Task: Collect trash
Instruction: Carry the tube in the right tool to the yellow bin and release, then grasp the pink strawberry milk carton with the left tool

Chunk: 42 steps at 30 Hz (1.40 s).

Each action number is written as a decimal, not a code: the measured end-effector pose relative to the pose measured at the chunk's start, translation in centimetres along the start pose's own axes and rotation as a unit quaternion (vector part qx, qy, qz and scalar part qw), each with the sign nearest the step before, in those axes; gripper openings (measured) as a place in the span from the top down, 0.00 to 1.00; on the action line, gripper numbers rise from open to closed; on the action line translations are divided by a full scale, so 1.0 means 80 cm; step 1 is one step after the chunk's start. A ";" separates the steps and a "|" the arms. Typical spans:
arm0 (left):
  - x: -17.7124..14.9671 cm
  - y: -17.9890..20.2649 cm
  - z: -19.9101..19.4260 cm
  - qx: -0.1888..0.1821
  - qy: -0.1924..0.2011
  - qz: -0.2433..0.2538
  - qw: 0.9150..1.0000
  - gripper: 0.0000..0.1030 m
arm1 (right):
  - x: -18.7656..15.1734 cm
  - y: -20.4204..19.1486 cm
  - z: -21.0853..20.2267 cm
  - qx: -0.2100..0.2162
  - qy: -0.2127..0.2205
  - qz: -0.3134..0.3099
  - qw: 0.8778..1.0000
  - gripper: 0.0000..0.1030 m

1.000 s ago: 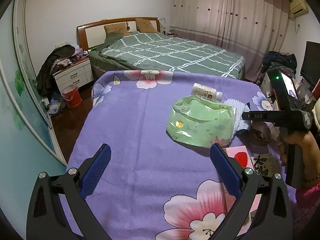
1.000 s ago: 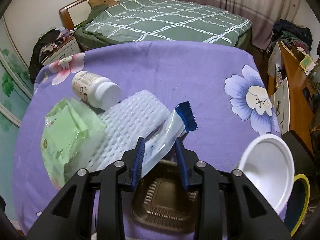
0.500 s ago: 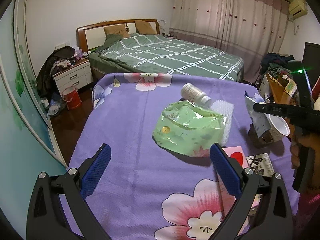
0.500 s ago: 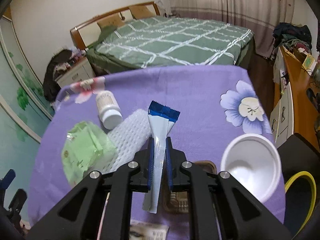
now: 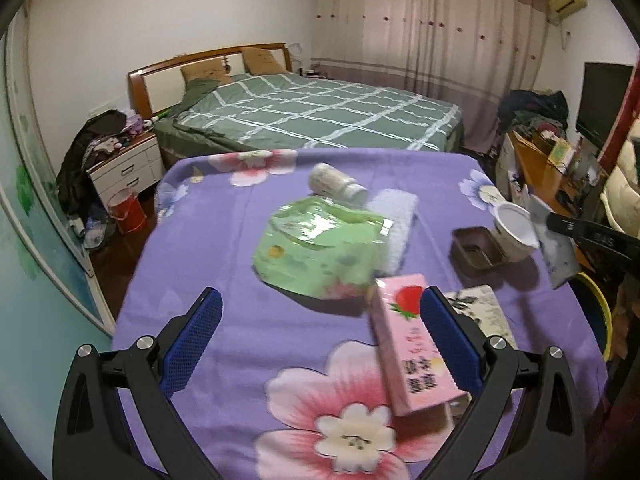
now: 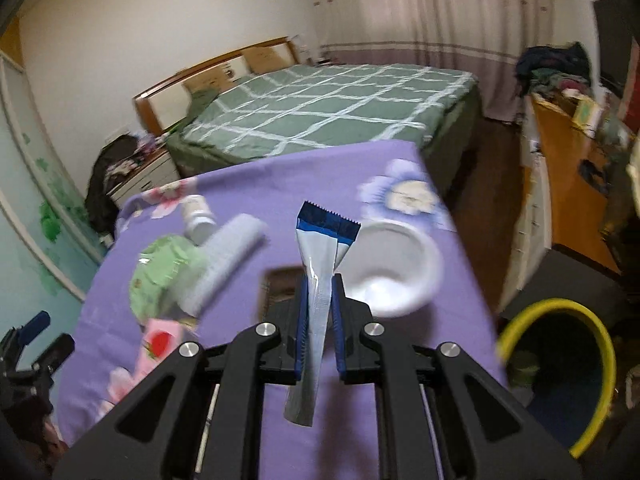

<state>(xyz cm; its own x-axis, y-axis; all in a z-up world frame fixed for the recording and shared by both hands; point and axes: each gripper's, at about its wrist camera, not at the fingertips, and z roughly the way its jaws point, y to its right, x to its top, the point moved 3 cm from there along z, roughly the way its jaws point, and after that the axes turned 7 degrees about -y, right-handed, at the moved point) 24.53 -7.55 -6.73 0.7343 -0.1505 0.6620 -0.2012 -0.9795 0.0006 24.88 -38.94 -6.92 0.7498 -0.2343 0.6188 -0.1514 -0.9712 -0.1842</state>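
Observation:
My right gripper is shut on a silver wrapper with a blue top, held upright above the purple flowered table. The wrapper also shows at the right edge of the left wrist view. A bin with a yellow rim stands on the floor to the right. My left gripper is open and empty above the table's near side. On the table lie a green packet, a white bottle, white foam mesh, a pink carton, a brown tray and a white cup.
A printed card lies beside the pink carton. A bed stands behind the table. A nightstand and red bucket are at the left. A wooden desk with clutter runs along the right.
My right gripper closed on the wrapper, lifted it off the table and swung right toward the yellow-rimmed bin. My left gripper's view shifted, so the pink carton now lies by its right finger.

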 end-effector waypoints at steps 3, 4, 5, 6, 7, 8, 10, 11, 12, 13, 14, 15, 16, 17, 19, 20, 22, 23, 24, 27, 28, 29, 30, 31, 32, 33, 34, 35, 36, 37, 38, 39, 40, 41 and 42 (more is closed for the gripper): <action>-0.008 0.025 0.006 -0.010 -0.009 0.015 1.000 0.05 | -0.018 0.044 -0.017 -0.028 0.005 0.019 0.999 0.89; -0.011 0.034 0.008 -0.015 -0.012 0.019 1.000 0.05 | -0.026 0.064 -0.023 -0.044 0.008 0.029 0.999 0.89; -0.014 0.042 0.010 -0.017 -0.014 0.023 0.999 0.05 | -0.031 0.076 -0.025 -0.054 0.008 0.035 0.998 0.89; -0.018 0.051 0.013 -0.019 -0.018 0.028 0.999 0.05 | -0.038 0.093 -0.029 -0.067 0.008 0.042 0.997 0.89; -0.022 0.059 0.016 -0.020 -0.023 0.033 0.999 0.05 | -0.044 0.105 -0.030 -0.075 0.007 0.048 0.996 0.89; -0.026 0.065 0.019 -0.021 -0.027 0.036 0.999 0.05 | -0.050 0.124 -0.030 -0.085 0.005 0.059 0.995 0.89; -0.033 0.078 0.025 -0.021 -0.037 0.041 0.998 0.05 | -0.061 0.155 -0.031 -0.103 0.001 0.078 0.992 0.88; -0.035 0.084 0.028 -0.020 -0.041 0.043 0.998 0.05 | -0.066 0.173 -0.030 -0.113 -0.001 0.090 0.990 0.88; -0.037 0.087 0.030 -0.020 -0.044 0.045 0.998 0.05 | -0.072 0.189 -0.029 -0.121 -0.003 0.101 0.988 0.88; -0.038 0.092 0.032 -0.018 -0.046 0.047 0.998 0.05 | -0.076 0.199 -0.028 -0.126 -0.004 0.107 0.986 0.88; -0.038 0.095 0.033 -0.017 -0.047 0.048 0.998 0.05 | -0.081 0.213 -0.025 -0.131 -0.008 0.116 0.985 0.87; -0.039 0.100 0.034 -0.016 -0.049 0.050 0.997 0.05 | -0.085 0.224 -0.020 -0.134 -0.013 0.123 0.983 0.87; -0.039 0.104 0.035 -0.013 -0.050 0.052 0.997 0.05 | -0.088 0.231 -0.017 -0.136 -0.016 0.127 0.982 0.86; -0.039 0.107 0.037 -0.011 -0.051 0.053 0.997 0.05 | -0.091 0.241 -0.013 -0.138 -0.018 0.133 0.981 0.86; -0.038 0.113 0.039 -0.008 -0.052 0.055 0.997 0.05 | -0.096 0.254 -0.006 -0.145 -0.024 0.140 0.979 0.86; -0.037 0.113 0.039 -0.007 -0.053 0.055 0.997 0.05 | -0.097 0.256 -0.004 -0.146 -0.025 0.143 0.979 0.82; -0.036 0.115 0.039 -0.004 -0.053 0.056 0.997 0.05 | -0.100 0.263 -0.003 -0.143 -0.024 0.148 0.978 0.73; -0.036 0.117 0.039 -0.002 -0.054 0.056 0.997 0.05 | -0.101 0.264 -0.005 -0.143 -0.023 0.148 0.978 0.71; -0.034 0.117 0.040 -0.001 -0.054 0.056 0.997 0.05 | -0.102 0.264 -0.005 -0.142 -0.022 0.149 0.978 0.71; -0.034 0.117 0.043 0.003 -0.056 0.055 0.997 0.05 | -0.102 0.261 -0.006 -0.135 -0.021 0.147 0.980 0.71; -0.034 0.116 0.044 0.005 -0.057 0.055 0.997 0.05 | -0.103 0.258 -0.006 -0.134 -0.021 0.146 0.980 0.71; -0.034 0.115 0.046 0.007 -0.059 0.055 0.997 0.05 | -0.102 0.256 -0.004 -0.133 -0.022 0.145 0.980 0.71; -0.034 0.114 0.049 0.009 -0.061 0.053 0.997 0.05 | -0.100 0.255 -0.003 -0.130 -0.023 0.144 0.981 0.71; -0.035 0.112 0.051 0.010 -0.063 0.052 0.997 0.05 | -0.100 0.253 -0.002 -0.127 -0.024 0.143 0.981 0.71; -0.035 0.110 0.053 0.011 -0.065 0.050 0.997 0.05 | -0.100 0.251 0.000 -0.125 -0.025 0.142 0.982 0.71; -0.036 0.107 0.056 0.013 -0.068 0.048 0.996 0.05 | -0.099 0.249 0.002 -0.123 -0.026 0.140 0.982 0.71; -0.037 0.104 0.059 0.014 -0.071 0.046 0.996 0.05 | -0.099 0.247 0.003 -0.122 -0.027 0.139 0.982 0.71; -0.037 0.102 0.061 0.015 -0.073 0.044 0.996 0.05 | -0.098 0.245 0.004 -0.121 -0.028 0.138 0.983 0.71; -0.038 0.098 0.063 0.017 -0.076 0.042 0.996 0.05 | -0.098 0.243 0.005 -0.120 -0.028 0.136 0.983 0.71; -0.038 0.095 0.065 0.018 -0.078 0.041 0.996 0.06 | -0.098 0.242 0.006 -0.119 -0.029 0.136 0.983 0.71; -0.039 0.092 0.066 0.020 -0.079 0.039 0.996 0.07 | -0.097 0.241 0.007 -0.118 -0.029 0.135 0.983 0.71; -0.039 0.087 0.068 0.022 -0.081 0.038 0.996 0.07 | -0.097 0.239 0.008 -0.118 -0.030 0.134 0.984 0.71; -0.039 0.083 0.070 0.025 -0.084 0.035 0.996 0.08 | -0.097 0.240 0.008 -0.117 -0.031 0.133 0.984 0.71; -0.040 0.077 0.072 0.029 -0.087 0.032 0.995 0.09 | -0.097 0.239 0.010 -0.117 -0.032 0.133 0.984 0.71; -0.040 0.073 0.074 0.030 -0.089 0.029 0.995 0.09 | -0.097 0.240 0.011 -0.117 -0.033 0.134 0.984 0.71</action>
<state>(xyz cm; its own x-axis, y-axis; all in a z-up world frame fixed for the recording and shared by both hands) 24.80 -13.58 -13.30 0.8267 -0.2228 0.5166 -0.2111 -0.9740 -0.0823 16.74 -55.71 -15.90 0.7017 -0.4866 0.5205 -0.4868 -0.8608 -0.1484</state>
